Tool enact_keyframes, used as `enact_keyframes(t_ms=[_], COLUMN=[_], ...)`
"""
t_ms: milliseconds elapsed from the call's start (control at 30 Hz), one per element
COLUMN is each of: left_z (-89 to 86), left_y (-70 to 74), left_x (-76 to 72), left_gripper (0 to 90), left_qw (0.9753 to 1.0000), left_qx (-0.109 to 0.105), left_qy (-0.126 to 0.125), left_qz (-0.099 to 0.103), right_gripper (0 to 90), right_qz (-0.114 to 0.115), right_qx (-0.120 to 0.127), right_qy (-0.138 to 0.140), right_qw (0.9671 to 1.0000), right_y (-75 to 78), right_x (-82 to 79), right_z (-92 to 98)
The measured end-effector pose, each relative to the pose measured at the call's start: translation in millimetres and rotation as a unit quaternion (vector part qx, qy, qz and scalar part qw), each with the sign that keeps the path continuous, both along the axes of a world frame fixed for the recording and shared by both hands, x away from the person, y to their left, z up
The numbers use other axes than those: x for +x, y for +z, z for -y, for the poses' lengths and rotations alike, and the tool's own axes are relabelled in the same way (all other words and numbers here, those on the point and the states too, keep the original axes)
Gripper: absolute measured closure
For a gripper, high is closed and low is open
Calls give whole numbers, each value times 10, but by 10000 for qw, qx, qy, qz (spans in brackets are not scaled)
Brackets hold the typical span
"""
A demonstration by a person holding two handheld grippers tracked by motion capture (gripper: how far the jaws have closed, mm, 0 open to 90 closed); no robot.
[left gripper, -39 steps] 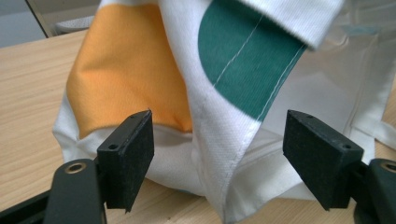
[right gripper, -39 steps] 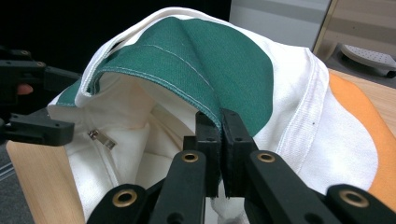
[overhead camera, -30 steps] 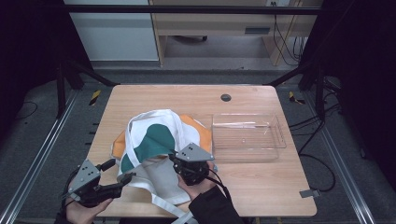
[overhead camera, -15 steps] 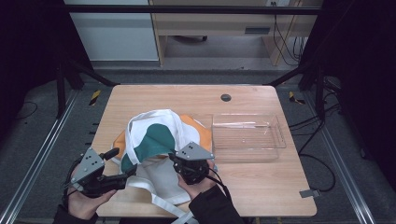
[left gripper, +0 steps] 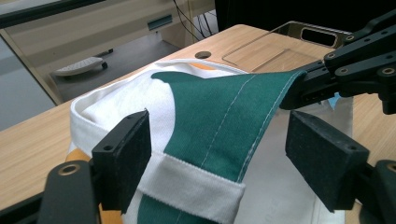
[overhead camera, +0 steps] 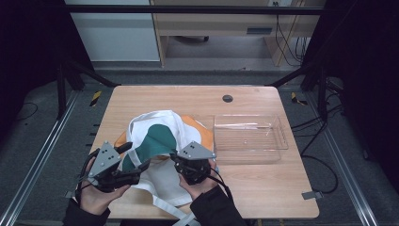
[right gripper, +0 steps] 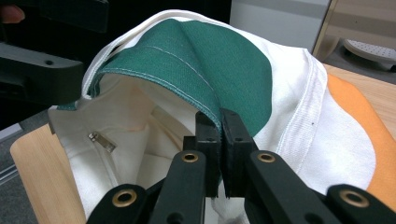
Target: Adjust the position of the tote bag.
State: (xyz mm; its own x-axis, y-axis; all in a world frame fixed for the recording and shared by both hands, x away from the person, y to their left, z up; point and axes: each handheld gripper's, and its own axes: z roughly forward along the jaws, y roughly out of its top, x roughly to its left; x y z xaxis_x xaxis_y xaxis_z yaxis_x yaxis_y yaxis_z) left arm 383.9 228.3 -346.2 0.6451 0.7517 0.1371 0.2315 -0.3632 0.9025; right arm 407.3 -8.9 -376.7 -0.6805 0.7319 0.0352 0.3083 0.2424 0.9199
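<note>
Canvas tote bag [overhead camera: 160, 141], white with a green panel and orange patches, lies bunched on the near left part of the wooden desk [overhead camera: 263, 188], its mouth propped open toward the person. The cloth looks thick and woven, with pale stitching running along the green panel and a flat white webbing strap [left gripper: 191, 184] crossing it in the left gripper view. Right hand-held gripper [right gripper: 219, 135] has its two black jaws pressed together on the hemmed green edge of the bag's mouth, lifting it so the white lining and a small metal zipper pull [right gripper: 100, 140] show inside. Left hand-held gripper [left gripper: 224, 154] has its blocky, matte jaws spread wide, one on either side of the green panel and the strap, with a gap on both sides and nothing pinched. In the high view both tools sit at the bag's near edge, left one [overhead camera: 136, 172] beside the right one [overhead camera: 181, 162], each topped by a grey three-cornered plate. A clear plastic tray [overhead camera: 282, 141], rectangular with rounded corners, rests just right of the bag. A small dark round grommet [overhead camera: 227, 98] sits in the desk farther back.
</note>
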Motion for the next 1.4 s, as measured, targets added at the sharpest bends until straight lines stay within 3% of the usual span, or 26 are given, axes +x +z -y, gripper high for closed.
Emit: enact_keyframes(t_ms=[233, 400, 567, 733, 900, 1100, 1300, 1400], left_z=[87, 182, 232, 280, 296, 313, 272, 268], left_y=[-63, -139, -195, -204, -202, -224, -241, -245], left_x=[66, 73, 91, 74, 64, 89, 105, 106], left_gripper=[275, 342, 450, 576, 734, 835, 869, 871], left_qw=[9998, 9991, 9979, 9974, 9972, 9966, 9978, 9977], left_qx=[185, 378, 497, 568, 577, 584, 298, 279], left_qy=[18, 190, 387, 418, 468, 569, 570, 589], left_qz=[-21, -101, -154, -157, -70, -122, -181, -180], right_gripper=[875, 875, 875, 874, 873, 866, 793, 727], right_qz=[12, 43, 54, 90, 61, 28, 51, 74], right_qx=[13, -20, -6, -61, -84, -169, -218, -225], right_qy=[13, 21, 34, 20, 39, 97, 183, 228], right_qw=[10000, 10000, 10000, 9999, 9999, 9998, 9996, 9995], right_y=[15, 30, 40, 44, 30, 1, -45, -47], right_x=[7, 1, -4, -6, -5, -6, -8, -27], right_z=[4, -6, -2, -9, -24, -48, -52, -22])
